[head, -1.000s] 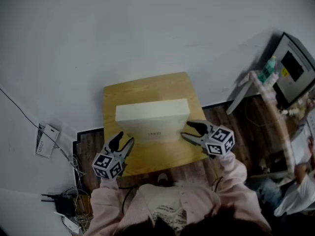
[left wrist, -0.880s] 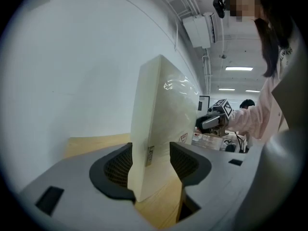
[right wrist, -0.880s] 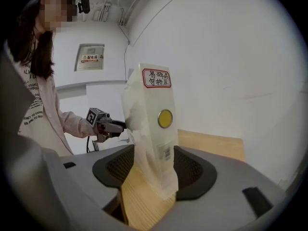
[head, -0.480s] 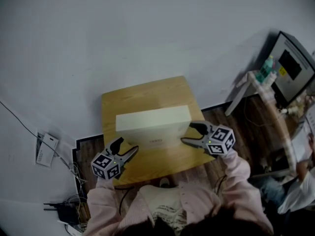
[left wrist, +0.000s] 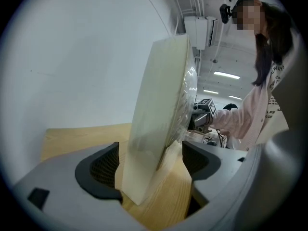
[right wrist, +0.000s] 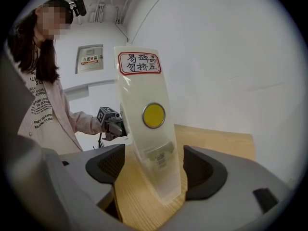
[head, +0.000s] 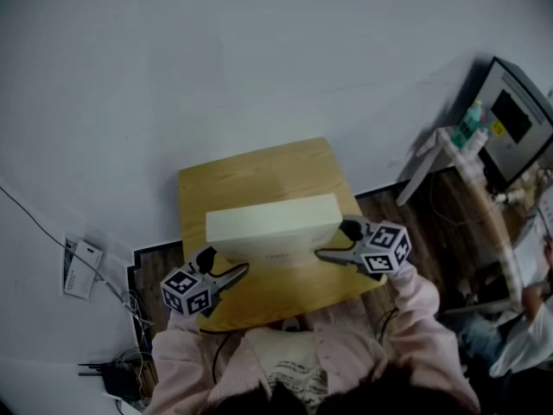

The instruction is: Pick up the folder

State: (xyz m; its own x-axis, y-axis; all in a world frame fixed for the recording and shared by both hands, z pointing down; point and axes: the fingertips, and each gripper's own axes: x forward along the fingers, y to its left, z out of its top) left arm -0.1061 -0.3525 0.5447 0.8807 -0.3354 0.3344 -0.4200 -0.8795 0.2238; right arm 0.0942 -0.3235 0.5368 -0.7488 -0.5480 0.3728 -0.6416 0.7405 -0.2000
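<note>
A cream, box-shaped folder (head: 272,227) stands on edge on a small wooden table (head: 255,167). My left gripper (head: 233,275) is at its left end and my right gripper (head: 333,242) at its right end. In the left gripper view the folder's end (left wrist: 159,119) stands between the jaws of the left gripper (left wrist: 150,163), which are opening, with a gap at each pad. In the right gripper view the end with a yellow dot and a red-framed label (right wrist: 144,124) stands between the right gripper's (right wrist: 156,166) opening jaws, also untouched.
The table stands against a white wall. Cables and a power strip (head: 108,366) lie on the floor at the left, by a tagged card (head: 79,256). At the right are a white stand (head: 432,158), a green bottle (head: 471,121) and a dark screen (head: 514,115).
Both grippers' jaws have spread wider around the folder's ends. The folder sits slightly nearer in the head view, and both hands have shifted a little with it.
</note>
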